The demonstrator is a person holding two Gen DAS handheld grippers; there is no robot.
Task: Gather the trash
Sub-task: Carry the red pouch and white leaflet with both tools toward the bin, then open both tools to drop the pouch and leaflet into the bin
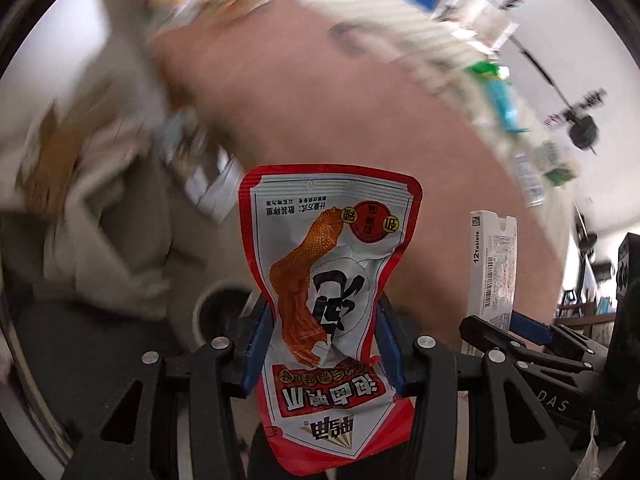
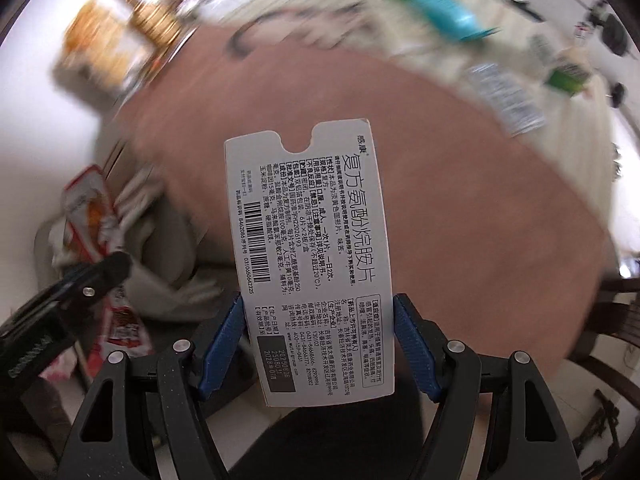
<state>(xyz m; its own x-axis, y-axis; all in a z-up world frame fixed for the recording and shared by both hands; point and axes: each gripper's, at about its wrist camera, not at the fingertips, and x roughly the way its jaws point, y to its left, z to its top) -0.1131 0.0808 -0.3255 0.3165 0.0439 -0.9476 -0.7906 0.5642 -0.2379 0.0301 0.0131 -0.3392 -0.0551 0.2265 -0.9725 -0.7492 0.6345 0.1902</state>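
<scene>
In the left wrist view, the left gripper (image 1: 320, 344) pinches a crumpled red-and-white foil snack packet (image 1: 326, 312) between its blue fingers (image 1: 256, 344), the packet standing upright with its print upside down and its lower end hanging near the camera. To its right, the same view catches the right gripper (image 1: 520, 332) from the side, clamped on a narrow white cardboard tablet box (image 1: 494, 264), of which only the thin edge reading "12 Tablets" shows here. The right wrist view gives that box's (image 2: 312, 264) broad face instead, with dense black print and a barcode, squeezed between the right gripper's (image 2: 320, 340) blue pads (image 2: 414, 340). At this view's left edge the left gripper (image 2: 80, 280) appears with the snack packet (image 2: 92, 216) blurred. Beyond both, a round reddish-brown tabletop (image 2: 400, 160) carries blurred packaging along its far rim, including a teal packet (image 2: 444, 12).
</scene>
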